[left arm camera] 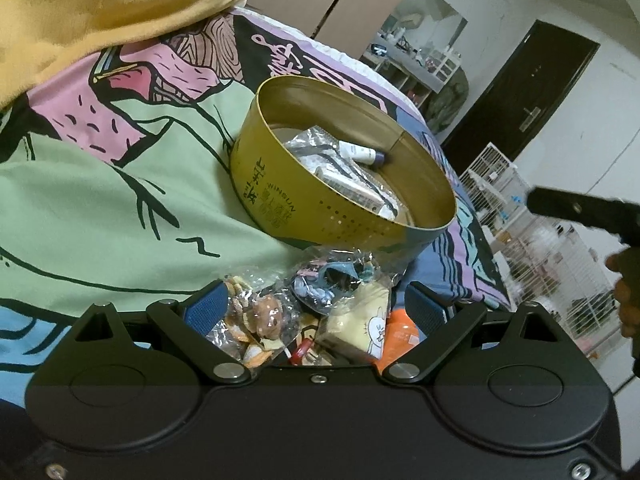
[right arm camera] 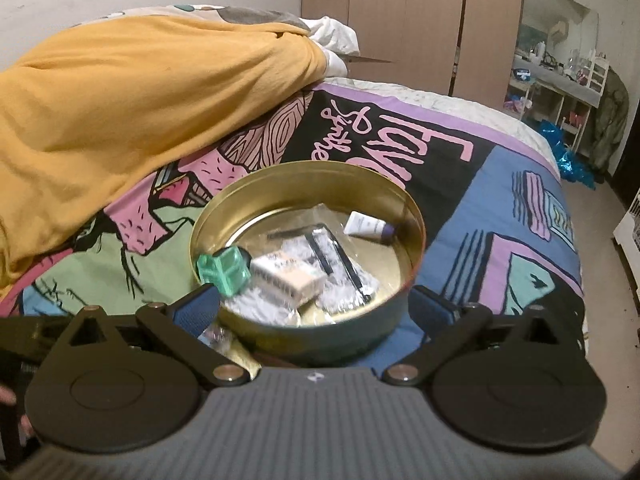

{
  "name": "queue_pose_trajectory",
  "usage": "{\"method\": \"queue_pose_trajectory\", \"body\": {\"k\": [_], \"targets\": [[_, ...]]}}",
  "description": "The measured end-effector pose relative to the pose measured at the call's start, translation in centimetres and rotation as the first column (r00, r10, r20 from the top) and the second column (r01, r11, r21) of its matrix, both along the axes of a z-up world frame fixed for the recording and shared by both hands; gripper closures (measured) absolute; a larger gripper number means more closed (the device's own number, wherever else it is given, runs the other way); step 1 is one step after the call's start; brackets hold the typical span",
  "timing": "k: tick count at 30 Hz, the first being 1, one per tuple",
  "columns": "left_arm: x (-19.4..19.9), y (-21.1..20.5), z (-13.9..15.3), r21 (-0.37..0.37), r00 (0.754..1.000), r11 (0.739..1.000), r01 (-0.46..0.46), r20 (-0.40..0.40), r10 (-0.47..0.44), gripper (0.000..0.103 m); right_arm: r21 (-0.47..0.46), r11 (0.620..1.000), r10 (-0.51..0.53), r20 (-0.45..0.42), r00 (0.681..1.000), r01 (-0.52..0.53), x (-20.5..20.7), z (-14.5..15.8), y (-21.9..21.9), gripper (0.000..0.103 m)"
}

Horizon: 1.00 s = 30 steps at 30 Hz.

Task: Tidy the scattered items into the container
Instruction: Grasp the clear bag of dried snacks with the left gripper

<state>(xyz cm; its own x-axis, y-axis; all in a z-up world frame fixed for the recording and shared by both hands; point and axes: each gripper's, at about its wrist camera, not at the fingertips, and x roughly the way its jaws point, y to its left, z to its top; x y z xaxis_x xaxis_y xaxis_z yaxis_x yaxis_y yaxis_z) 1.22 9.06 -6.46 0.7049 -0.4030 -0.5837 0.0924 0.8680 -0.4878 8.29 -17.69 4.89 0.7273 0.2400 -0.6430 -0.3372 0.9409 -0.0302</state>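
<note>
A round gold tin (left arm camera: 304,208) stands on the bed cover. It holds clear bags, a white box (right arm camera: 286,276), a white tube with a purple cap (right arm camera: 366,226) and a green plastic clip (right arm camera: 222,268), which is blurred just inside the near rim. My right gripper (right arm camera: 316,304) is open wide above the tin's (right arm camera: 416,216) near edge, nothing between its fingers. My left gripper (left arm camera: 316,304) is open over a pile of scattered items: a bagged doll figure (left arm camera: 264,320), a bag of blue trinkets (left arm camera: 332,280), a cream bunny pouch (left arm camera: 360,324) and an orange item (left arm camera: 402,332).
A yellow blanket (right arm camera: 120,100) is heaped at the back left of the patterned bed cover (right arm camera: 500,208). In the left wrist view the right gripper's body (left arm camera: 580,208) and a hand come in from the right. White wire cages (left arm camera: 520,240) stand beside the bed.
</note>
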Motion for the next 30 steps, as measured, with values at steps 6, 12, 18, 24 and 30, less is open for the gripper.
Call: {"method": "queue_pose_trajectory", "body": {"k": [6, 12, 18, 24, 30], "targets": [[0.2, -0.6, 0.0, 0.064, 1.000, 0.998, 0.000, -0.024, 0.001, 0.008, 0.022, 1.000, -0.015, 0.006, 1.000, 0.015, -2.9, -0.4, -1.6, 0.000], [1.2, -1.5, -0.5, 0.141, 0.996, 0.990, 0.028, -0.084, -0.016, 0.008, 0.027, 0.999, -0.035, -0.022, 0.999, 0.035, -6.1, -2.5, -3.0, 0.000], [2.3, -2.0, -1.6, 0.181, 0.992, 0.983, 0.031, -0.127, -0.008, 0.024, -0.006, 0.999, -0.052, -0.034, 0.998, 0.052, -8.3, -4.4, -4.3, 0.000], [3.0, -2.4, -2.7, 0.185, 0.987, 0.981, 0.049, -0.157, -0.020, 0.061, -0.006, 0.995, -0.102, -0.090, 0.991, 0.101, -8.8, -7.1, -5.5, 0.000], [2.6, -2.7, -2.5, 0.198, 0.990, 0.979, 0.052, -0.137, -0.025, 0.086, 0.003, 0.991, -0.133, -0.108, 0.985, 0.134, -9.2, -8.8, -6.2, 0.000]]}}
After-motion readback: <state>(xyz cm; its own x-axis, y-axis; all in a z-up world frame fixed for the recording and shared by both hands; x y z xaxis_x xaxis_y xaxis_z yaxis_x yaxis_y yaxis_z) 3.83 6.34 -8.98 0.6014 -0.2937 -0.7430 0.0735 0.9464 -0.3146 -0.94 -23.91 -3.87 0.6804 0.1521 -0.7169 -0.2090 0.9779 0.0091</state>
